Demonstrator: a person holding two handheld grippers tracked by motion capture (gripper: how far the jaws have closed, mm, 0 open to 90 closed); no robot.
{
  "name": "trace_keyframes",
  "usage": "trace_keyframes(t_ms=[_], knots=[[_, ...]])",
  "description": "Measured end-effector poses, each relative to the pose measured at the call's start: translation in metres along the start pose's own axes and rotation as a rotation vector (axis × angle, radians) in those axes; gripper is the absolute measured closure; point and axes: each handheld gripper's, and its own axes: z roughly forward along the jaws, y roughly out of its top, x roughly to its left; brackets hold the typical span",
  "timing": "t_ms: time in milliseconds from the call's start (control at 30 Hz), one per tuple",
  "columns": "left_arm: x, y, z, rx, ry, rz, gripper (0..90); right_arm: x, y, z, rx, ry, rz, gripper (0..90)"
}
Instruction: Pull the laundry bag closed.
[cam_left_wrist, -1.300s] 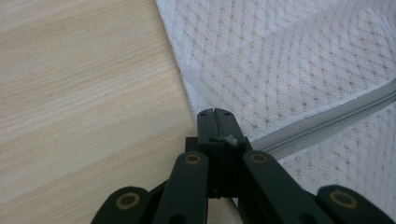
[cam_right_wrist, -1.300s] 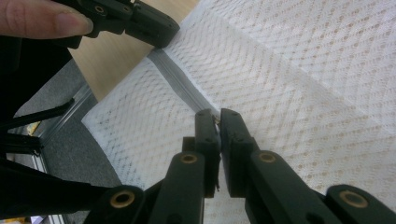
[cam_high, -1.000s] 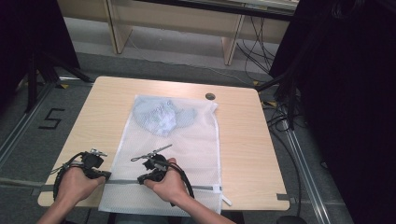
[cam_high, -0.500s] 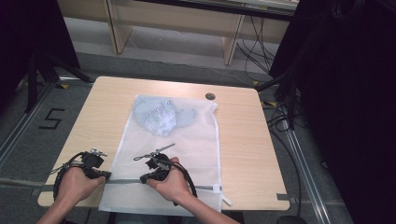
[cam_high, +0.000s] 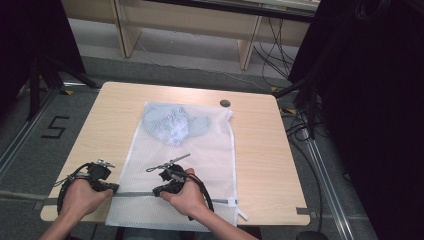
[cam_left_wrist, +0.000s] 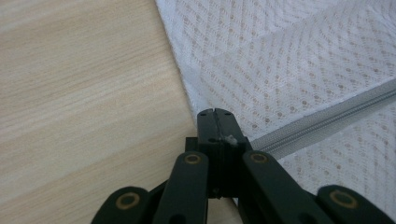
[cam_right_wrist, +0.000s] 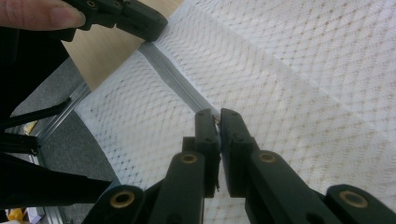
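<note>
A white mesh laundry bag (cam_high: 205, 150) lies flat on the wooden table (cam_high: 260, 150), with a pale blue garment (cam_high: 170, 125) inside its far end. A grey zipper (cam_high: 135, 194) runs across the bag's near end. My left gripper (cam_high: 116, 188) is shut on the bag's left edge, right where the zipper (cam_left_wrist: 327, 116) ends; its jaws (cam_left_wrist: 215, 112) meet tip to tip. My right gripper (cam_high: 156, 190) sits on the zipper line a short way to the right. In the right gripper view its tips (cam_right_wrist: 215, 114) pinch a small metal pull at the end of the zipper (cam_right_wrist: 173, 74).
A round grommet (cam_high: 225, 103) sits in the table's far edge. The bag's near end hangs slightly over the table's front edge (cam_high: 270, 220). Cables (cam_high: 300, 130) lie on the floor to the right, and a "5" marking (cam_high: 56, 127) is on the floor at left.
</note>
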Motion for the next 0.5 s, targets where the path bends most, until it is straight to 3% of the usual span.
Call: trace_keyframes(t_ms=[500], knots=[[0.0003, 0.0001, -0.0002, 0.003, 0.001, 0.009, 90.0, -0.0043, -0.0032, -0.0073, -0.001, -0.007, 0.007, 87.1]])
